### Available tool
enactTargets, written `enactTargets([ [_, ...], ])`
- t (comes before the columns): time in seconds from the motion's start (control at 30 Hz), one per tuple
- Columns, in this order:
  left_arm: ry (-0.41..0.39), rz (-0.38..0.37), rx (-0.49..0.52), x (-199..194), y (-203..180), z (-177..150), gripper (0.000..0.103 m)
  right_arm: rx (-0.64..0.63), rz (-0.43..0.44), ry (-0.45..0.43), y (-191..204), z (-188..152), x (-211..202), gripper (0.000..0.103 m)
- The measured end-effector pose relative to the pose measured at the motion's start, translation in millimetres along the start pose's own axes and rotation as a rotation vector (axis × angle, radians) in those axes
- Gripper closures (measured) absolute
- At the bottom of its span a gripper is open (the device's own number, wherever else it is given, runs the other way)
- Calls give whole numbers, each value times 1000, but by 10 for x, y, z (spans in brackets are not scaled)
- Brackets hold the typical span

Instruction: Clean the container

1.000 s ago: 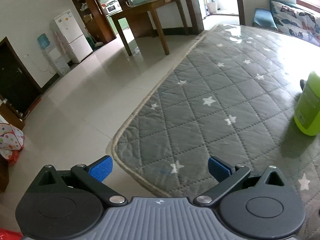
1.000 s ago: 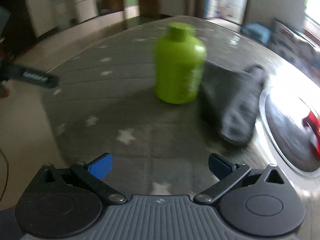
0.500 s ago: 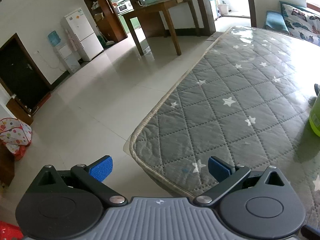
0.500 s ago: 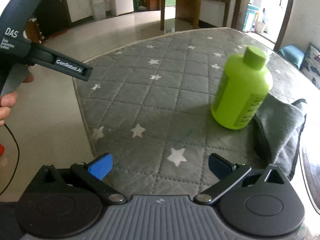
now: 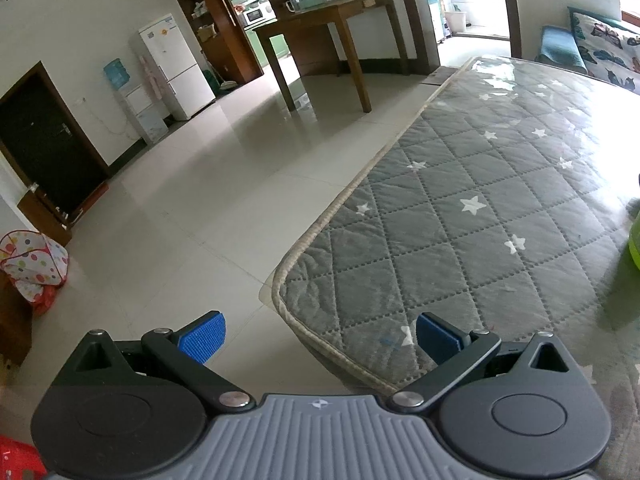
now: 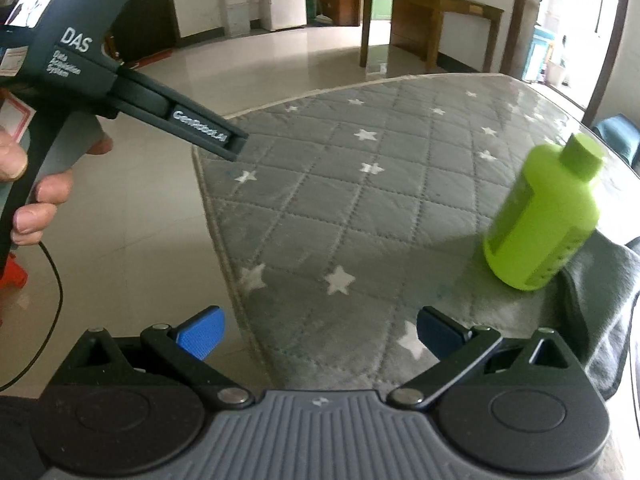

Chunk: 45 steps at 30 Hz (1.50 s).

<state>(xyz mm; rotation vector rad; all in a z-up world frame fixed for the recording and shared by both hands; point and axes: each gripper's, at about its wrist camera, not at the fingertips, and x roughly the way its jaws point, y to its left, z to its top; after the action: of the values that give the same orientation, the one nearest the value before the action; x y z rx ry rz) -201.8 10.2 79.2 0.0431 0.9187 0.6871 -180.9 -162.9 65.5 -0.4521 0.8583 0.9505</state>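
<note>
Left wrist view: we hold the left gripper [image 5: 318, 334] with its blue pads spread wide, nothing between them, above the near corner of the grey star-quilted mat [image 5: 472, 240]. Only a sliver of the green bottle [image 5: 635, 246] shows, at the mat's right edge. Beyond the mat's far-left side stands a wooden table [image 5: 332, 16], with a white fridge [image 5: 176, 66] further left.

Right wrist view: our right gripper [image 6: 320, 332] is likewise spread and empty, over the mat's near edge. The green bottle [image 6: 540, 220], cap on, stands on the mat's right side, touching a grey cloth [image 6: 600, 304]. A hand [image 6: 28, 184] grips the left gripper's handle, left of the mat.
</note>
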Motion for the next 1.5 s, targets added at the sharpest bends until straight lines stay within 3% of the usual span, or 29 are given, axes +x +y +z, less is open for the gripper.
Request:
enactTargets([
  [0.53,-2,5,-2,-10,35,-12,0,-44,52,-12,190,37,109,0],
  [1.5,-5,-7,4,32,-35,-1,0,-79,-26,-35,238,71,93,0],
])
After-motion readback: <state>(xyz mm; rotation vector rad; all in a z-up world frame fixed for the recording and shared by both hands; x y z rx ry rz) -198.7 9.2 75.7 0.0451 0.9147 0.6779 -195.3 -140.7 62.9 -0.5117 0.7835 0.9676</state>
